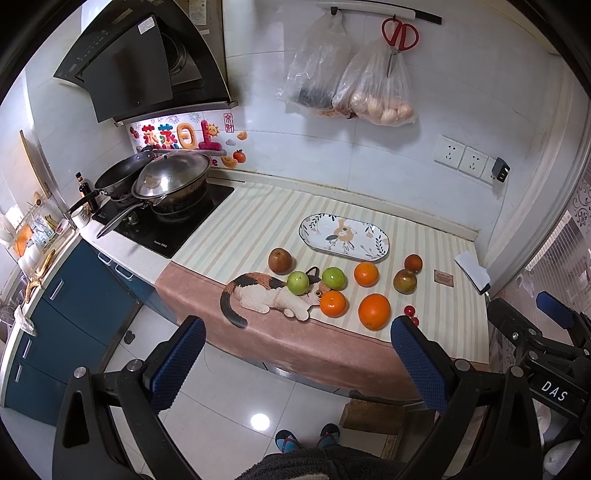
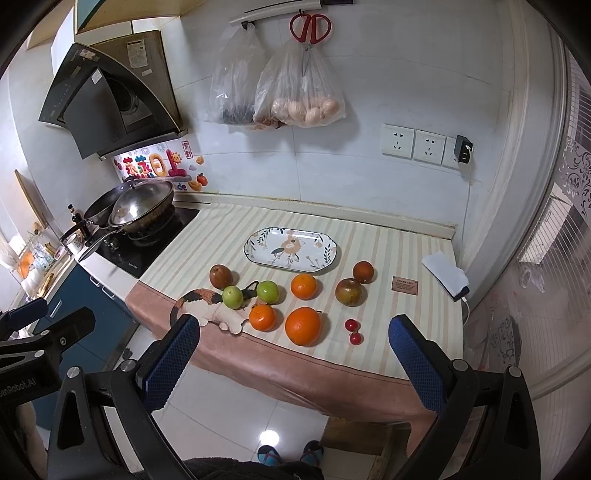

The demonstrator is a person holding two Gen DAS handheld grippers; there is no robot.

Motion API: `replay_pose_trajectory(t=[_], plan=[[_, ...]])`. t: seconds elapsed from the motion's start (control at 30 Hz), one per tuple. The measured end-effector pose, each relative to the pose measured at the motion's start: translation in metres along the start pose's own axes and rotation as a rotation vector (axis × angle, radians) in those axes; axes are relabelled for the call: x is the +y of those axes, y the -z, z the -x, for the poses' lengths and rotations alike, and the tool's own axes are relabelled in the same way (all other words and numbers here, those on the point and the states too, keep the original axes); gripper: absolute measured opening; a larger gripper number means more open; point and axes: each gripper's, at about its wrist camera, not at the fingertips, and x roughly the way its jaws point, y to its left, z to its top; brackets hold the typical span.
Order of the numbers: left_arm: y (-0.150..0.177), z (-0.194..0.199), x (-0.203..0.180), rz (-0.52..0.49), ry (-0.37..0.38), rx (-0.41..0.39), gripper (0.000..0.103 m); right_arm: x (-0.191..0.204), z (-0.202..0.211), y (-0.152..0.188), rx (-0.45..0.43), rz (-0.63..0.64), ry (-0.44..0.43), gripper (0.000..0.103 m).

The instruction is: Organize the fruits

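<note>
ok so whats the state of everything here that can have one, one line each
left hand-held gripper: open, holding nothing
right hand-held gripper: open, holding nothing
plate: bare, no fruit on it
wok: on the stove, lid on
scissors: shut, hanging on the wall rail
egg bag: hanging, eggs inside
charger: plugged into the wall socket

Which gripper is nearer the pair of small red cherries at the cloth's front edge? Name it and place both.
Right. The right gripper sits back from the counter with the small red cherries ahead between its open fingers; the left gripper is farther left, and the cherries lie beside its right finger.
</note>
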Motion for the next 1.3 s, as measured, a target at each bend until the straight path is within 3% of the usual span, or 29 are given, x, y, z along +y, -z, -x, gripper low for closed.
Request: replay_pose_trajectory(t=[1.03,1.3], plan=[[-0.002,-0.004,-0.01,0.001,0.007,0.004,0.103,-0.005,0.0,-0.01,-0.005,-0.004,-0.002,0.103],[-0.007,-0.029,-0.015,0.025,0.005,0.022,0.103,-0.012,-0.017,-0.008,0.018,-0.015,-0.001,0.103]])
